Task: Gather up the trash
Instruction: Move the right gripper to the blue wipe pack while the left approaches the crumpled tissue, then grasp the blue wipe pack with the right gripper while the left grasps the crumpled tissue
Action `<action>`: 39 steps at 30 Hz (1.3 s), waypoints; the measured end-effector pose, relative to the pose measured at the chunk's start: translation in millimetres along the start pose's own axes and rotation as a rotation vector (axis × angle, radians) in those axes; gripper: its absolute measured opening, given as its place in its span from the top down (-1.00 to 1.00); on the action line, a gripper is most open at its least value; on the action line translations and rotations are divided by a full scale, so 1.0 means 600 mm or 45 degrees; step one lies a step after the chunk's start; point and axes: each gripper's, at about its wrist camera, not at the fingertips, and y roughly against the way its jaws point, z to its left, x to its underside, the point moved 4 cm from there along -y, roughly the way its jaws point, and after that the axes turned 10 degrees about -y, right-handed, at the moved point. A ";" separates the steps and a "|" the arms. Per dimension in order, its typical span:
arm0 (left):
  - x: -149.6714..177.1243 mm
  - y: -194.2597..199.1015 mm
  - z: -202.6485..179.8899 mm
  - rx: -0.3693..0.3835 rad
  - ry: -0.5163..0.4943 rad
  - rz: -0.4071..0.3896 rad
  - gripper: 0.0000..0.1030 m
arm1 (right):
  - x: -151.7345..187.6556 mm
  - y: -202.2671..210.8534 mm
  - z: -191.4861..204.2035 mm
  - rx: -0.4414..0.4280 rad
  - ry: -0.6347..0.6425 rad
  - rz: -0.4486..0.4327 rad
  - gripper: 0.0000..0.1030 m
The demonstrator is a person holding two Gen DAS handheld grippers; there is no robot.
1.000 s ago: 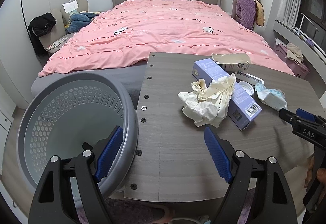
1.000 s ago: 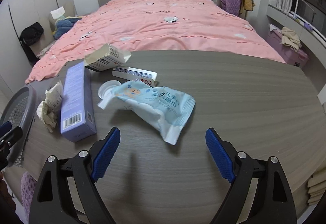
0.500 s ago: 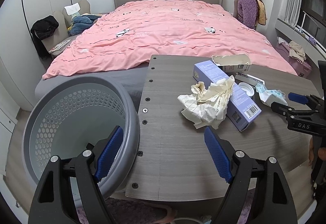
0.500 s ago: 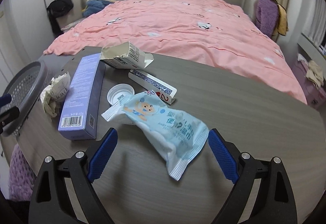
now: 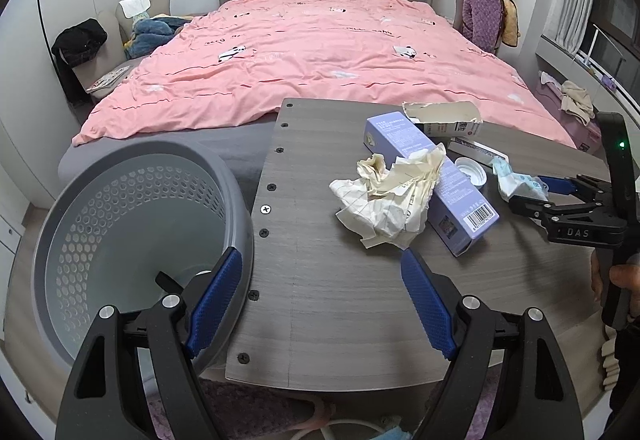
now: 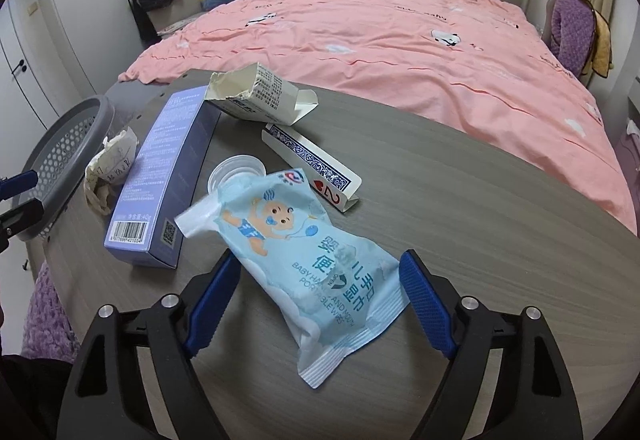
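Right gripper point(image 6: 320, 304) is straddling the baby-wipes pack point(image 6: 304, 260) wide open near the bench's near edge; soft, slippery film, so pinching mid-body looks best.

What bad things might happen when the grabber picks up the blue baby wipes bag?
The wipes pack is soft and lies slanted between the open right gripper, so it might slip or crumple. Its far end rests on the plastic lid, which could get dragged along. The basket sits off the table's far side, a long carry.
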 end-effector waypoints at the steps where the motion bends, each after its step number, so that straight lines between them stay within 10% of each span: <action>1: 0.000 0.000 -0.001 0.001 -0.001 0.001 -0.52 | 0.000 -0.001 0.000 -0.004 -0.001 0.002 -0.41; 19: 0.000 0.001 -0.016 0.013 -0.012 0.012 -0.52 | 0.045 0.062 0.003 -0.072 -0.263 -0.146 0.12; 39: -0.031 -0.045 -0.042 0.151 0.002 0.031 -0.52 | 0.058 0.108 0.004 -0.062 -0.388 -0.240 0.20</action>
